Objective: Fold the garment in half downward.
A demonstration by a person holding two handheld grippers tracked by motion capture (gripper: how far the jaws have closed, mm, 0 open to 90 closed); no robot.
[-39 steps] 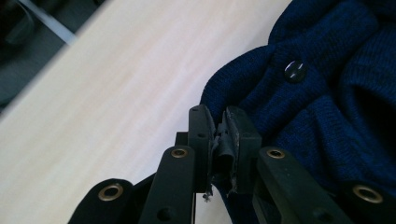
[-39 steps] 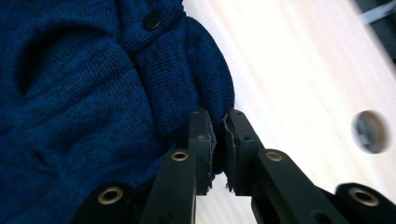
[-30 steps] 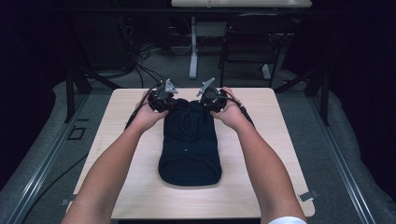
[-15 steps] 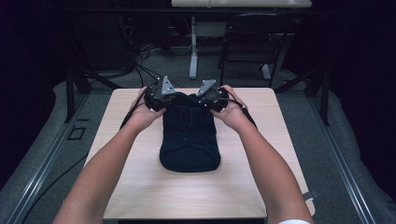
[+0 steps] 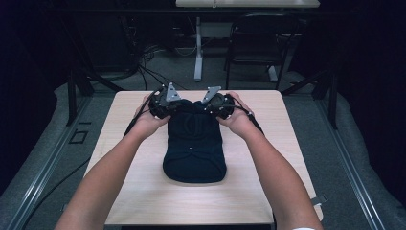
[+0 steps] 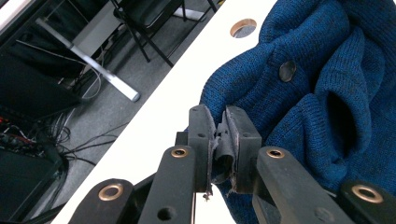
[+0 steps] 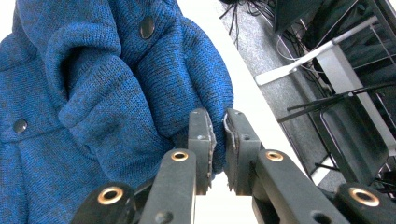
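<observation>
High view, near edge: two forearms reach in over the tabletop (image 5: 143, 191) from the person's side, one hand on each gripper.
Sweater: one dark blue knitted sweater (image 5: 194, 143) lies folded in the middle of the tabletop, its rounded fold toward the person and its far end between the two hands.
Left gripper: the left gripper (image 6: 220, 135) has its fingers clenched on a bunched edge of the knit, with the fabric squeezed flat between the pads.
Right gripper: the right gripper (image 7: 218, 135) has its fingers closed on a thin fold at the sweater's other far corner; a sliver of daylight shows beside the pinched cloth.
Step in hand: I judge both corners are held ready for a fold or a lift of the far end.
Doing it well: both hands should travel together at equal height, so the knit stays taut between them and neither corner slips out; the right grip looks shallower and wants care.
Count: one sweater, two grippers, three dark buttons (image 6: 287, 71) across both gripper views, one round hole (image 6: 243, 27) in the tabletop.
Far side: chair (image 5: 256, 45) and cables (image 5: 148, 64) on the floor beyond.
</observation>
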